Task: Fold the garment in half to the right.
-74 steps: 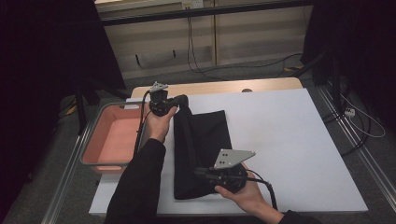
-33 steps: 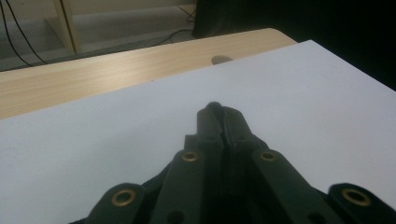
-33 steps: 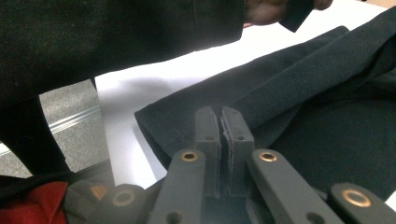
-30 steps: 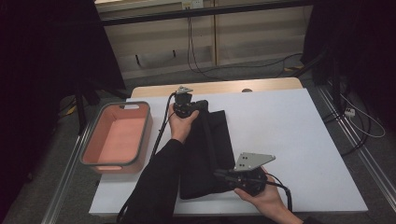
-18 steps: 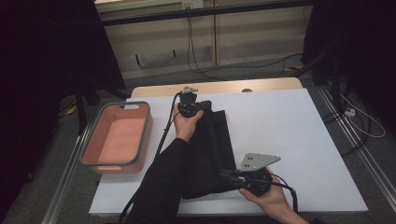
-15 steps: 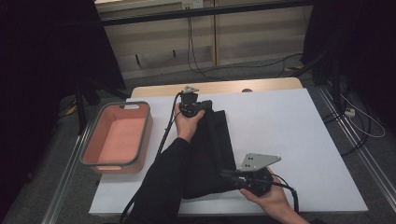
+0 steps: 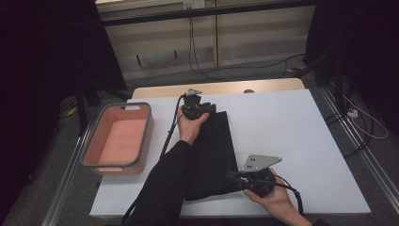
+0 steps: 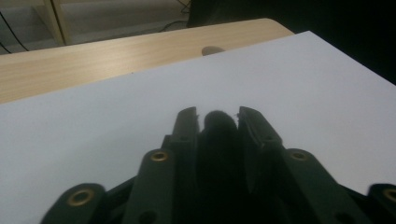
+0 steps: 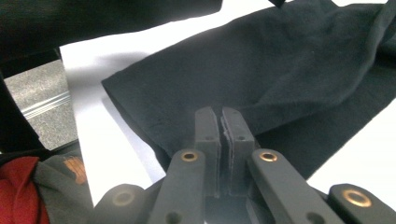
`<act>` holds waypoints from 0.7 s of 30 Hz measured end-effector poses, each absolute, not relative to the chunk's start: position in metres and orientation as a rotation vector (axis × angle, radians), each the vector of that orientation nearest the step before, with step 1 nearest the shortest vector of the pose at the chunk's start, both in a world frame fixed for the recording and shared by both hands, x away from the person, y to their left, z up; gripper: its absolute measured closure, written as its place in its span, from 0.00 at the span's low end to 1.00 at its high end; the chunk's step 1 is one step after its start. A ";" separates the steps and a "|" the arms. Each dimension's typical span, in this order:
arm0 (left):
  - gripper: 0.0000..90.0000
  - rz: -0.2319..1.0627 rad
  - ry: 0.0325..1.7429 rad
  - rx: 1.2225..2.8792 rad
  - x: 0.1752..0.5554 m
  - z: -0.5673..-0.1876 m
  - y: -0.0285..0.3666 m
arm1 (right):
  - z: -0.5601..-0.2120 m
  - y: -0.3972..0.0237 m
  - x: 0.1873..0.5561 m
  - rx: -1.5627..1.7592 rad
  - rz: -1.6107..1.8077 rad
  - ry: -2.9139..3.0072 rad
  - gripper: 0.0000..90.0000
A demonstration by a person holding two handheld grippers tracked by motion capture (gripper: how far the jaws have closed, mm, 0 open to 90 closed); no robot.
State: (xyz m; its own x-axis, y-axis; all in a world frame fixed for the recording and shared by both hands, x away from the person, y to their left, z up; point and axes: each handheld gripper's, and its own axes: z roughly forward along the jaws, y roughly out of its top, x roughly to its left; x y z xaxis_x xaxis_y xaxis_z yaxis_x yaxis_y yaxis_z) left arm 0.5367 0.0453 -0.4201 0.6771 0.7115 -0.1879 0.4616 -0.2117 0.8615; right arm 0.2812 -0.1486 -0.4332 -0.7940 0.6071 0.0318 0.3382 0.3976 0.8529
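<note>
From the high view, a dark cloth (image 7: 214,155) lies folded in a long strip on the white surface (image 7: 291,141), running from its far middle down to the near edge. The left gripper (image 7: 194,104) sits at the far end of the strip, the right gripper (image 7: 235,176) at the near end by the cloth's right-hand edge. A pink bin (image 7: 117,139) stands well apart to the left. The cloth looks light, soft and limp: I judge it will sag and unfold if lifted by one point, so the ends or corners of the strip are the places to hold, one in each gripper.

In the left gripper view, the left gripper (image 8: 219,114) has just been opening, and its jaws stand a little apart with a tuft of the cloth (image 8: 218,122) between them. The fingertips (image 8: 187,116) seem no longer to press it, so the fabric is likely loose there and may drop onto the surface (image 8: 116,121).

In the right gripper view, the right gripper (image 9: 221,116) is closed narrowly, and a thin edge of the cloth (image 9: 289,70) appears pinched between its jaws. The fabric spreads away in gentle wrinkles across the surface (image 9: 107,135). It looks matte and unlikely to slip, yet a thin layer could pull out under a tug, so a deeper bite on the hem would be safer.
</note>
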 end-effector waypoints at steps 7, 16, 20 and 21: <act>0.48 0.320 0.952 1.845 0.536 -0.416 0.057 | -0.435 -0.150 0.283 0.838 1.325 2.373 0.96; 0.31 0.378 0.927 1.889 0.524 -0.406 0.068 | -0.438 -0.153 0.282 0.861 1.313 2.372 0.96; 0.28 0.396 0.917 1.888 0.517 -0.402 0.076 | -0.439 -0.156 0.282 0.873 1.311 2.370 0.96; 0.27 0.396 0.917 1.888 0.517 -0.402 0.076 | -0.440 -0.156 0.282 0.879 1.308 2.370 0.96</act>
